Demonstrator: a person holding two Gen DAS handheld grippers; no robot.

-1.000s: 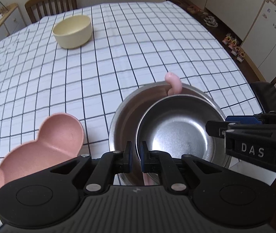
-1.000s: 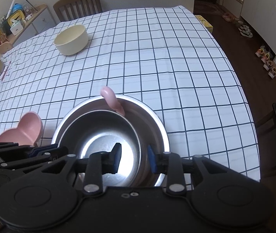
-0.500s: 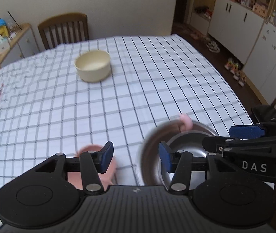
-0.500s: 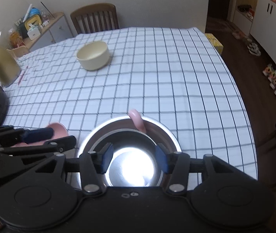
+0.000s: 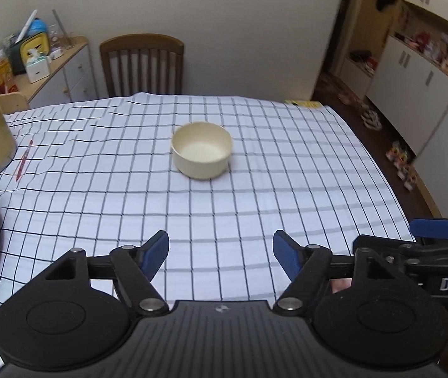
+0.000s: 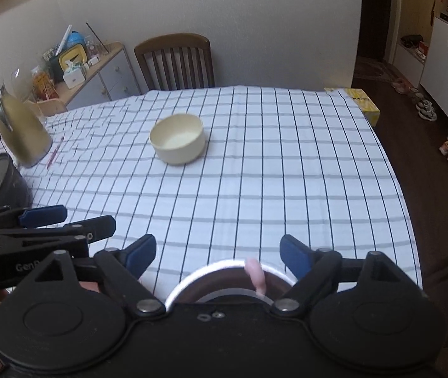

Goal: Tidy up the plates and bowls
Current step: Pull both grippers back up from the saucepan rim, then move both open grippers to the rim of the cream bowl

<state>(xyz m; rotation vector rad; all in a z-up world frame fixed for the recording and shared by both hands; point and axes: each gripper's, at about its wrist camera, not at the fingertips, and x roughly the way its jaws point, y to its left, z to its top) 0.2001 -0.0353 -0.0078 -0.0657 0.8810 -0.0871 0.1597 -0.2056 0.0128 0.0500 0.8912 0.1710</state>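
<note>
a wooden chair (image 5: 142, 63) stands behind the checked tablecloth (image 5: 286, 170); a red pen (image 5: 23, 163) lies on it.

The cream bowl (image 5: 201, 149) stands upright and empty (straight-walled, round, matte) on the checked cloth toward the far half of the table. The steel bowl (image 6: 224, 278) sits at the near edge, only its far rim visible. A pink piece (image 6: 255, 274) rises from inside it, leaning against the rim.
</note>
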